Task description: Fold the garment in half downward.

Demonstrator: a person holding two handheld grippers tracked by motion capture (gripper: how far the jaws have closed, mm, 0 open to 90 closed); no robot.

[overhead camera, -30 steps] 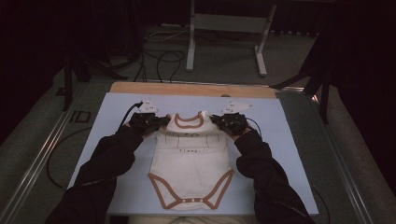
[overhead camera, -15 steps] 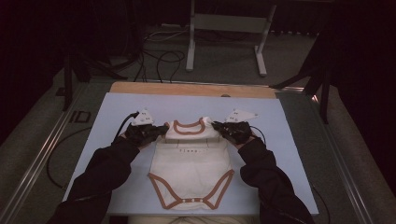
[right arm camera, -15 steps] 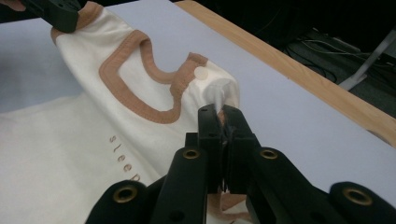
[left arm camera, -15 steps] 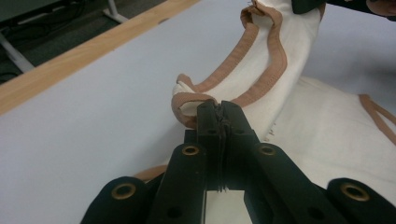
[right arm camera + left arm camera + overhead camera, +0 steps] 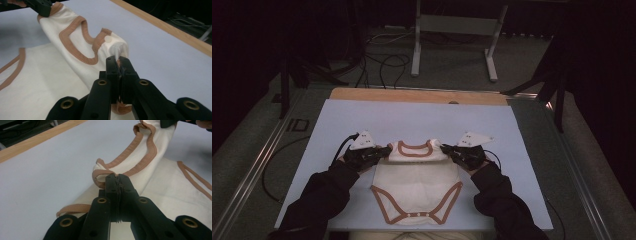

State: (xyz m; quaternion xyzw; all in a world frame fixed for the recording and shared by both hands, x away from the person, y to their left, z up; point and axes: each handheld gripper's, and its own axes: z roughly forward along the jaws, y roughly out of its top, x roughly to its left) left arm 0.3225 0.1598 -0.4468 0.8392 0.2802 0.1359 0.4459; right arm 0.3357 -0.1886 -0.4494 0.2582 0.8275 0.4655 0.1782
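Left hand-held gripper [image 5: 384, 151] clamped on bodysuit [image 5: 417, 175] shoulder; right hand-held gripper [image 5: 447, 149] likewise; forearms angled inward

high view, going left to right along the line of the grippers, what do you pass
bare blue mat → left gripper → cream bodysuit with its brown-trimmed neckline → right gripper → grey table edge

High view dim, surroundings nearly black; pale table sheet [image 5: 422, 115] evenly lit from above. Gripper views brighter, near jaws soft, slightly blurred. Faint shadows, no glare.
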